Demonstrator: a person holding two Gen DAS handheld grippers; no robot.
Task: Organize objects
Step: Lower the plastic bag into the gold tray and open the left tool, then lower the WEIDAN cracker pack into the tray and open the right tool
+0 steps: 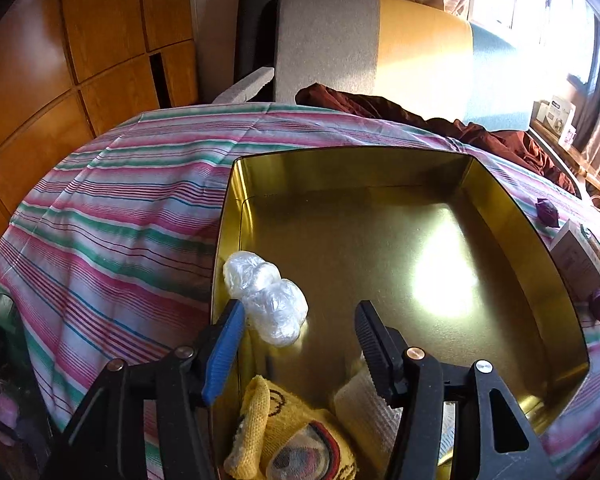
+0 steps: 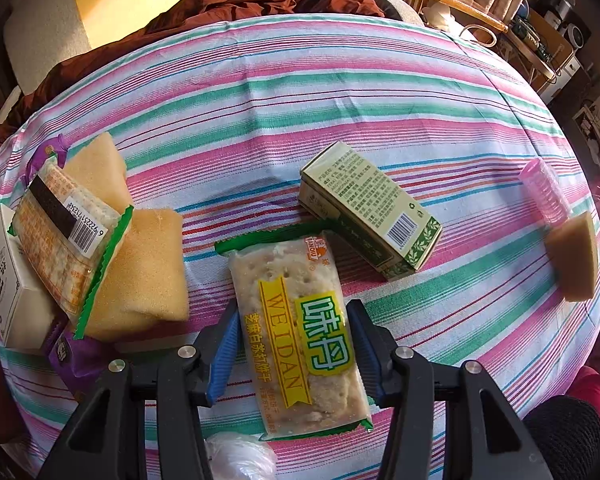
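1. Left gripper [image 1: 300, 340] stands open inside the gold metal tin [image 1: 520, 240]; the crumpled clear plastic bundle [image 1: 266, 296] lies free just beside its blue finger.
2. Right gripper [image 2: 292, 336] straddles the clear-wrapped cracker packet [image 2: 300, 332] on the striped cloth [image 2: 340, 100]; pads seemingly pressing its sides; the packet's near end is cut off.

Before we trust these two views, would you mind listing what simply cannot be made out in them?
- Left wrist view: the yellow knitted item in the gold tin is cut off by the bottom edge; a white ribbed thing sits behind the left gripper's finger.
- Right wrist view: whether the right gripper presses the cracker packet is unclear.
- Right wrist view: the white box is cut off at the left and partly covered by a second cracker packet.
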